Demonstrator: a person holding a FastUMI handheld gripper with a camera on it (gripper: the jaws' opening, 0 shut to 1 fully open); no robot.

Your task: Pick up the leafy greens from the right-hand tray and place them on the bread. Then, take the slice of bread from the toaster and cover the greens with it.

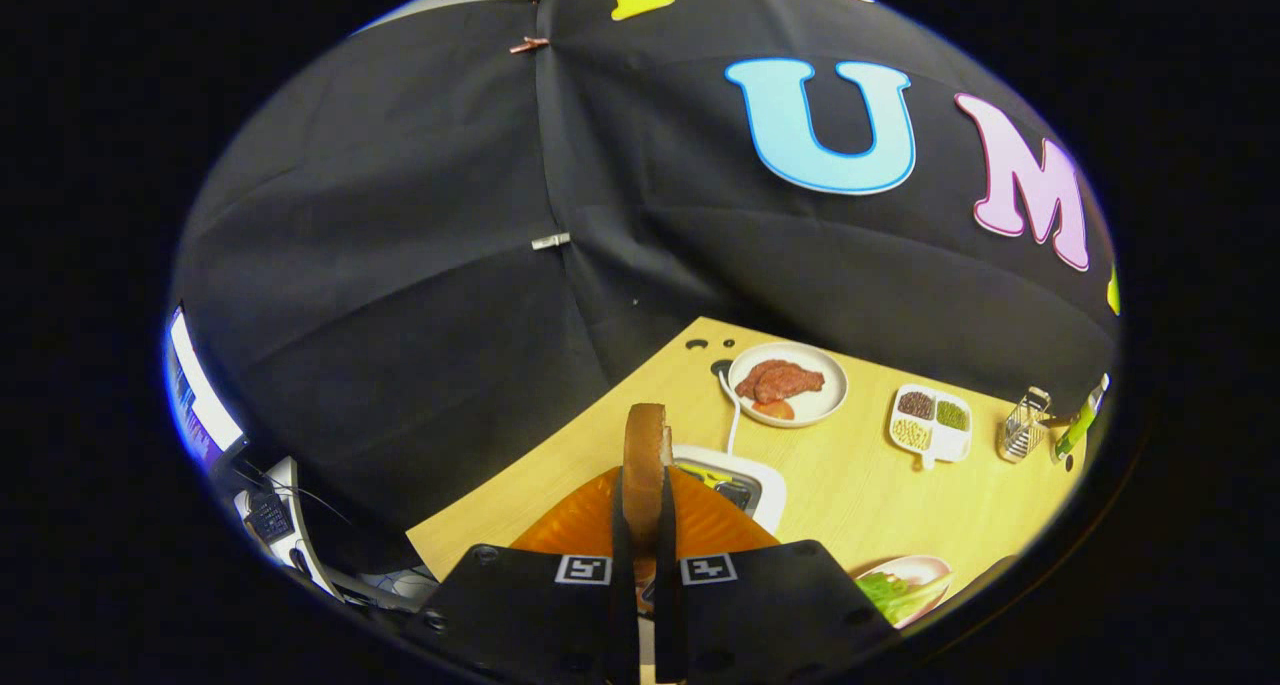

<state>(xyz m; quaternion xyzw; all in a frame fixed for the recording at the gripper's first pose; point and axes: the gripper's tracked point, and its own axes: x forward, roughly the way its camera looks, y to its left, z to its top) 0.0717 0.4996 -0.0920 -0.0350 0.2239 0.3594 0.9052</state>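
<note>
My tool (645, 525) is clamped on a bread slice (645, 460) standing on edge between its fingers. Just beyond it the toaster (745, 485) blocks the straight path ahead. To the right I see open desk (850, 485) before the divided dish (930, 422) and the meat plate (788, 383) farther off. The tray with greens (900, 585) sits close on my right.

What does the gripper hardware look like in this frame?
The gripper has a black, blocky body split into two halves, each carrying a square black-and-white fiducial tag near its inner edge. Two thin black fingers extend forward, with ribbed orange fan-shaped panels behind them.
</note>
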